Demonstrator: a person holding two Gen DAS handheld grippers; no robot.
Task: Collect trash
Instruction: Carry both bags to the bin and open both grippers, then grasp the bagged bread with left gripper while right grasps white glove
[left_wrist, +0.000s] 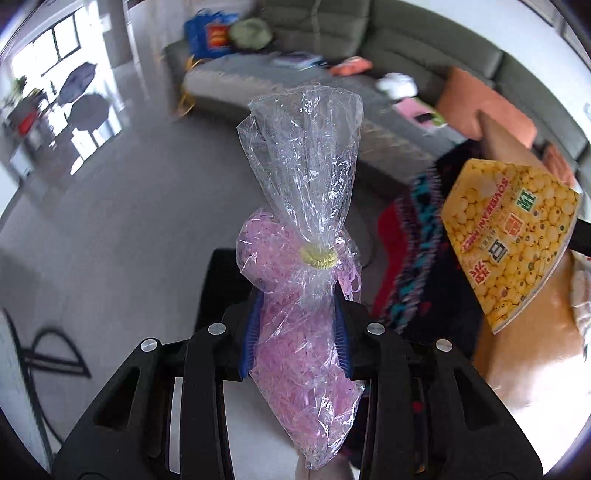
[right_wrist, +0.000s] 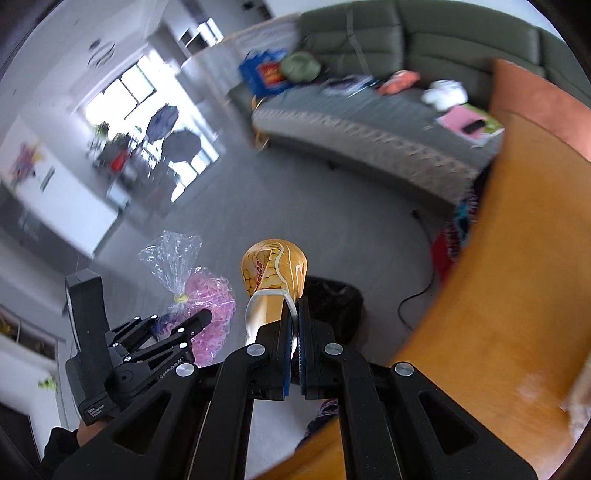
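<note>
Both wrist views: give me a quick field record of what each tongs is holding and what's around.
left tongs: shut on clear bag of pink shredded paper, tied with a yellow band
right tongs: shut on flattened soybean milk carton
both loads: held in the air, apart from each other
right side: wooden table
floor beyond carton: black bag
background: grey sofa, cluttered
</note>
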